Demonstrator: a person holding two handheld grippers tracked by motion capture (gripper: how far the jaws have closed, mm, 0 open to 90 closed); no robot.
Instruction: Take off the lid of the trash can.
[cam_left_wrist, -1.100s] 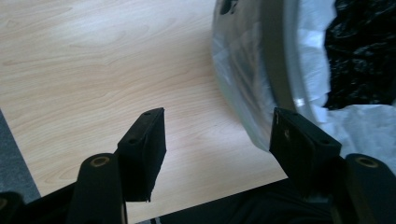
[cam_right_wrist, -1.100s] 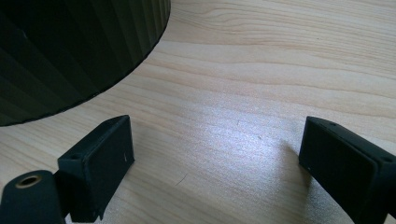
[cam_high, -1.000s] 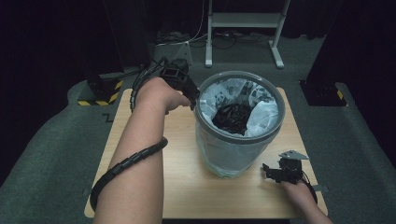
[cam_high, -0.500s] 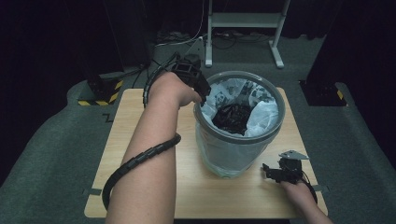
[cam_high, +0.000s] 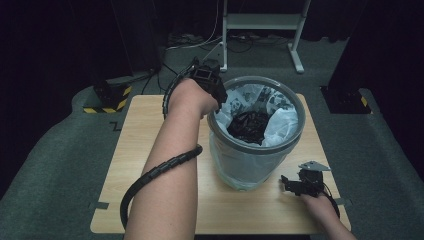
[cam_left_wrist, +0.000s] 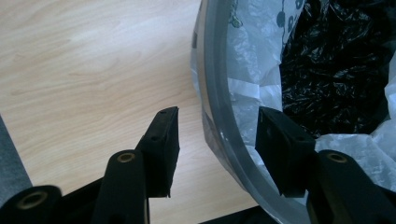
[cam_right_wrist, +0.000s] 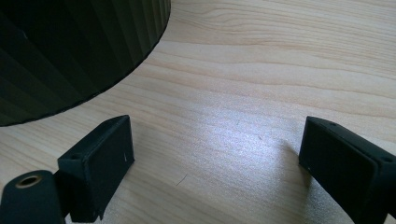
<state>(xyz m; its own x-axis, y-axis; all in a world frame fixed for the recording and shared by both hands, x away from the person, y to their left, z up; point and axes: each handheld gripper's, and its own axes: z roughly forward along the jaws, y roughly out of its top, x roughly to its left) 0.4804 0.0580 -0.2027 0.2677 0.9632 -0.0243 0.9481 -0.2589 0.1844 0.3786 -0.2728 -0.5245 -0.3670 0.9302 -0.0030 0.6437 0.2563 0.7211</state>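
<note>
A: High view first. Where is the left gripper (cam_high: 212, 87)?

B: At the far left edge of the grey bin (cam_high: 256, 170), which stands on the wooden bench (cam_high: 150, 130), right of its middle. The person's left forearm reaches up from the bottom of the picture, and a ribbed black cable (cam_high: 155, 172) loops beside it.

A: And what do its fingers do?

B: In the left gripper view the left gripper (cam_left_wrist: 217, 140) straddles the bin's grey rim (cam_left_wrist: 219, 93). One finger (cam_left_wrist: 163, 144) is outside over the bench, the other (cam_left_wrist: 280, 149) inside over the white liner (cam_left_wrist: 247, 70). They have just been closing, with the rim and liner between them, but a gap shows on both sides, so nothing is pinched yet.

A: What is inside the bin?

B: A white plastic liner printed with small dark figures, folded over the rim, and a crumpled black bag (cam_high: 250, 125) lying in the middle of it.

A: The right gripper (cam_high: 295, 185)?

B: Low on the bench near its right front corner, just beside the bin's base, with the grey three-cornered plate on top. In the right gripper view the right gripper (cam_right_wrist: 215, 154) has its fingers spread wide over bare wood, holding nothing. The bin's ribbed dark wall (cam_right_wrist: 79, 51) shows at upper left, apart from the fingers.
</note>
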